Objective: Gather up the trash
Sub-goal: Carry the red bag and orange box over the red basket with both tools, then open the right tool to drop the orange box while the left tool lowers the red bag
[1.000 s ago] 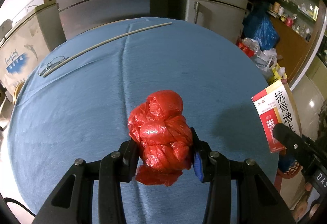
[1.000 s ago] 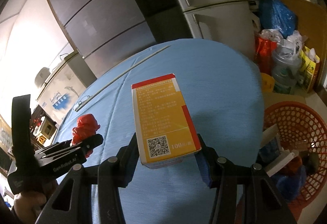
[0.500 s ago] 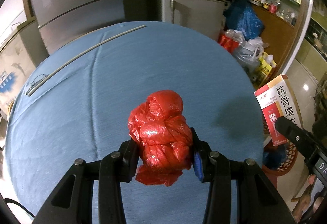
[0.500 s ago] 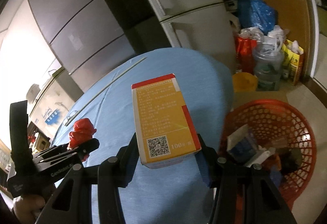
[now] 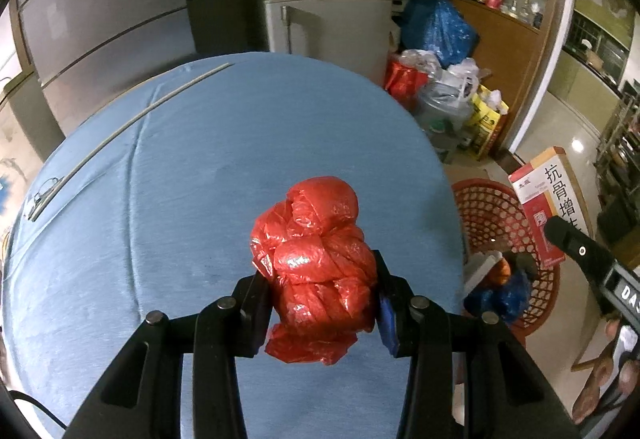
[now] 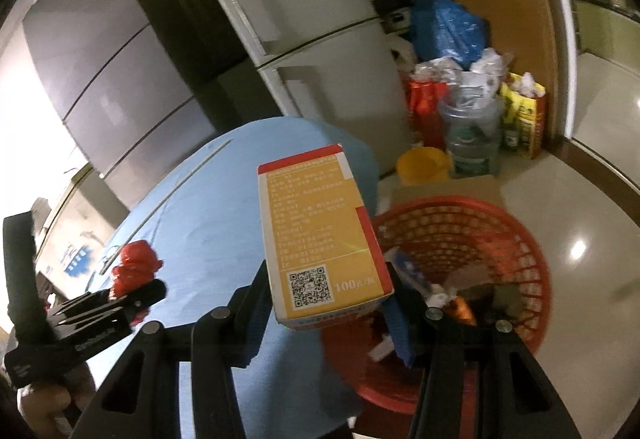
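Refrigerator doors fill the upper left of the left wrist view, above a round table under a blue cloth. Near the cloth's upper left edge lies a thin pale rod running diagonally. At lower centre the left gripper has its fingers clamped on a knotted red plastic bag, which is held clear above the cloth (a loose flap hangs below the fingers). At centre right, beside the table edge, stands a red mesh basket on the floor, holding blue and orange scraps. At the right edge the yellow and red medicine box appears over the basket, gripped by the black right gripper. Bags and a water jug crowd the floor at upper right.

In the right wrist view the left gripper shows at lower left with the red plastic bag in its fingers, over the blue cloth. At centre the right gripper holds the medicine box between closed fingers, QR code toward the camera. Right of centre and below the box sits the red mesh basket with mixed trash inside. A yellow bowl rests on the floor beyond it, at the foot of the refrigerator.
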